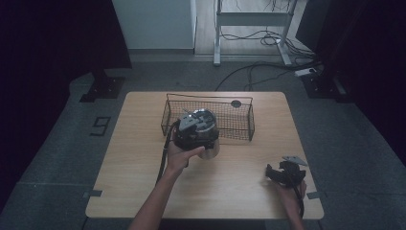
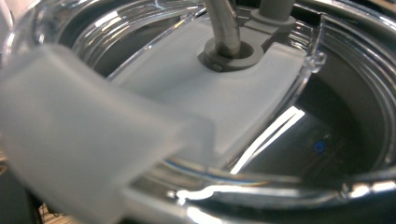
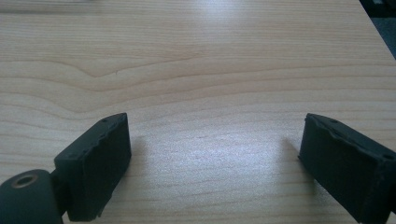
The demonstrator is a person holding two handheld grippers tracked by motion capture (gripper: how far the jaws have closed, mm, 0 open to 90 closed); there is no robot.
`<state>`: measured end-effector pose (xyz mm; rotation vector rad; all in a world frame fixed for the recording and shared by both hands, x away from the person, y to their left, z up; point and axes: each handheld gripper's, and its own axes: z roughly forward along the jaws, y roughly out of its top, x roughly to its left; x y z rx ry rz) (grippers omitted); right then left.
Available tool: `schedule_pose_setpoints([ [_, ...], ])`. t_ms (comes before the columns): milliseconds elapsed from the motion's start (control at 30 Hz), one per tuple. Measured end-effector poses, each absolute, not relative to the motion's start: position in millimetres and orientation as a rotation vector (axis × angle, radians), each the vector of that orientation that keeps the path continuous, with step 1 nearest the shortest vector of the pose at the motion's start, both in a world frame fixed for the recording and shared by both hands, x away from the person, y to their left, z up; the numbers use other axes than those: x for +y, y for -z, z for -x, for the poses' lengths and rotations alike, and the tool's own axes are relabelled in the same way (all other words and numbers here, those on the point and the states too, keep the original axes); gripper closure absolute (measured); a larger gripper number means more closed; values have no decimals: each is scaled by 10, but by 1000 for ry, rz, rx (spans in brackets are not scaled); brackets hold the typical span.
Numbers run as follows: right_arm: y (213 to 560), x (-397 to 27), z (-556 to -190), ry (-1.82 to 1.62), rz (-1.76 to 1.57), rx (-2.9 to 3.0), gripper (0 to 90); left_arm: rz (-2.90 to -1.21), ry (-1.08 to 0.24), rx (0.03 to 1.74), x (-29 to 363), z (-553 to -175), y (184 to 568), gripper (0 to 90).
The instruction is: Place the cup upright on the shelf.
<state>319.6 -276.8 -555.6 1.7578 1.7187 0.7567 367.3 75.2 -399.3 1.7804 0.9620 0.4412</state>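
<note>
A clear round container [image 1: 212, 143] with a lid sits right under my left gripper [image 1: 195, 125], just in front of the wire basket [image 1: 209, 97]. A hand wraps the gripper from below. In the left gripper view the clear lid [image 2: 355, 116] is very close, with a white plate [image 2: 201, 93] and a grey stem [image 2: 226, 28] through a grey collar. A blurred frosted tab [image 2: 79, 140] covers the lower left and hides the jaws. My right gripper [image 1: 280, 172] rests low over the table at the front right, and its jaws [image 3: 212, 154] stand wide apart over bare wood.
The wooden table [image 1: 139, 158] has the black wire basket at its back middle, with a small dark round thing [image 1: 235, 103] at its far side. Dark curtains stand on both sides. Cables [image 1: 258, 67] and a desk frame lie on the floor beyond.
</note>
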Motion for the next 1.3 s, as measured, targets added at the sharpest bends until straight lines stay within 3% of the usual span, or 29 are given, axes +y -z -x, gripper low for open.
schedule_pose_setpoints([
  [1300,5559,-2772,-3200,-761,-1751,1719,91,-1773,-487,969,599,-4076,3733,37],
])
